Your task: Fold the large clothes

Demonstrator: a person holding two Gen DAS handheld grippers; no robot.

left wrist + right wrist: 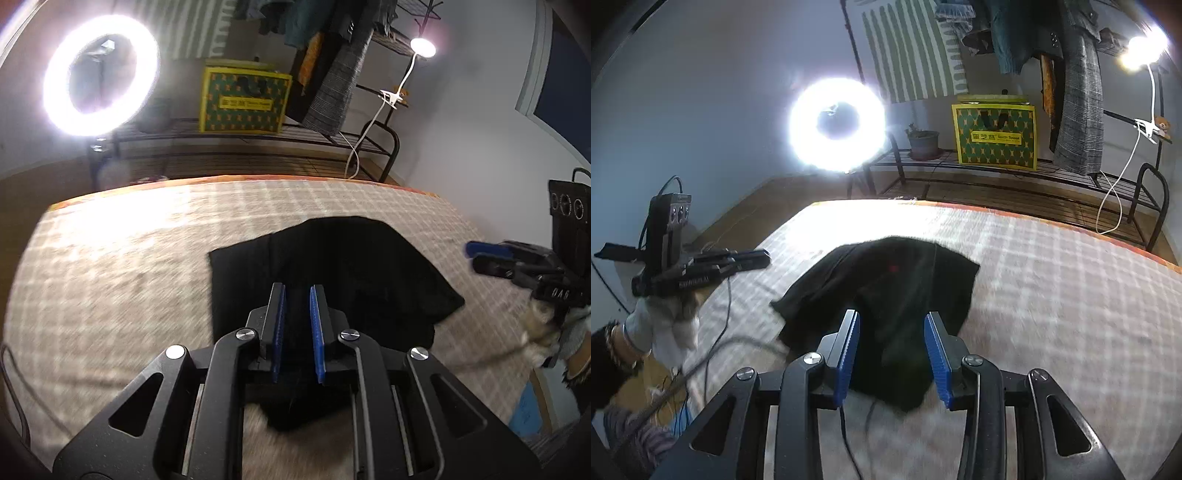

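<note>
A black garment lies partly folded in a rumpled heap on the checked beige bed cover. My left gripper hovers over its near side, blue pads a narrow gap apart with nothing between them. In the right wrist view the same garment lies on the cover, with a small red mark on top. My right gripper stands open above its near edge, empty. Each gripper also shows in the other view: the right gripper at the far right, the left gripper at the far left in a gloved hand.
A bright ring light stands beyond the bed's far edge. Behind it a black metal rack carries a yellow-green box, a plant pot and hanging clothes. A clip lamp shines at the right. Cables trail off the bed's left side.
</note>
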